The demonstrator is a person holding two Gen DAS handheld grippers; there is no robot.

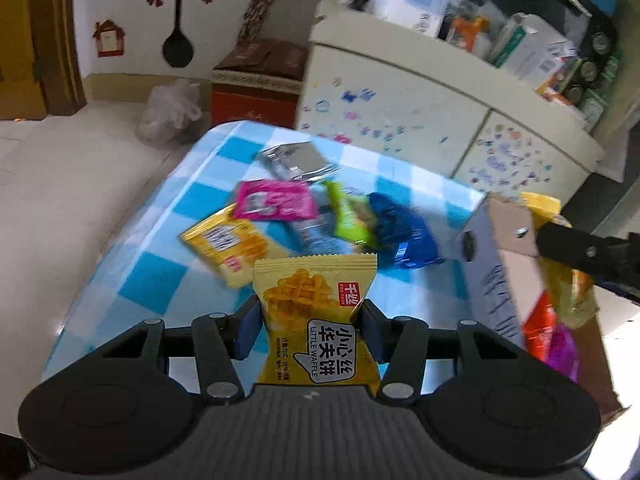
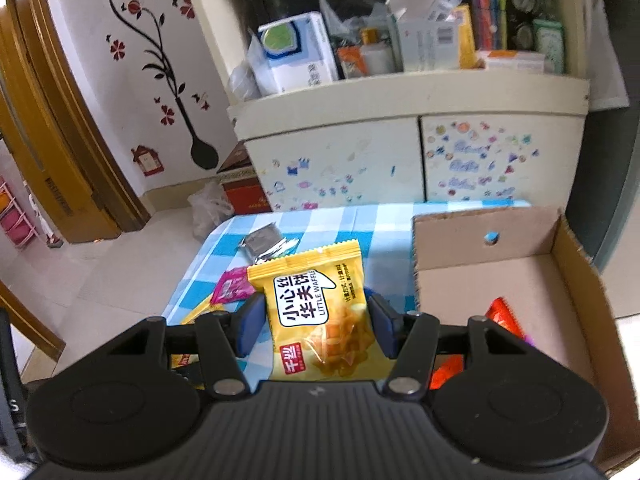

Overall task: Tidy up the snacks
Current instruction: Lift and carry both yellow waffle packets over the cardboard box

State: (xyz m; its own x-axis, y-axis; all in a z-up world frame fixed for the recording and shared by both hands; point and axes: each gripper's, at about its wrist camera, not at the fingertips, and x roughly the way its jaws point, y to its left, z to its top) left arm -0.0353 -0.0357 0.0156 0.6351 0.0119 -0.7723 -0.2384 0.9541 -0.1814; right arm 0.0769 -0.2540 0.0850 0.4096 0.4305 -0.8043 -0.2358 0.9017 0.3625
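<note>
left gripper (image 1: 308, 322) clamped on yellow foil waffle packet (image 1: 316, 312) between jaws | right gripper (image 2: 316, 326) clamped on second yellow waffle packet (image 2: 320, 312) | beyond jaws: blue-white checked tablecloth (image 1: 160, 280), brown cardboard box (image 2: 480, 280) rightward

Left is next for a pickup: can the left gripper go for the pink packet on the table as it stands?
Probably not yet. The left gripper is shut on a waffle packet. The pink packet lies uncovered on top of the pile, so the way opens after a drop.
</note>
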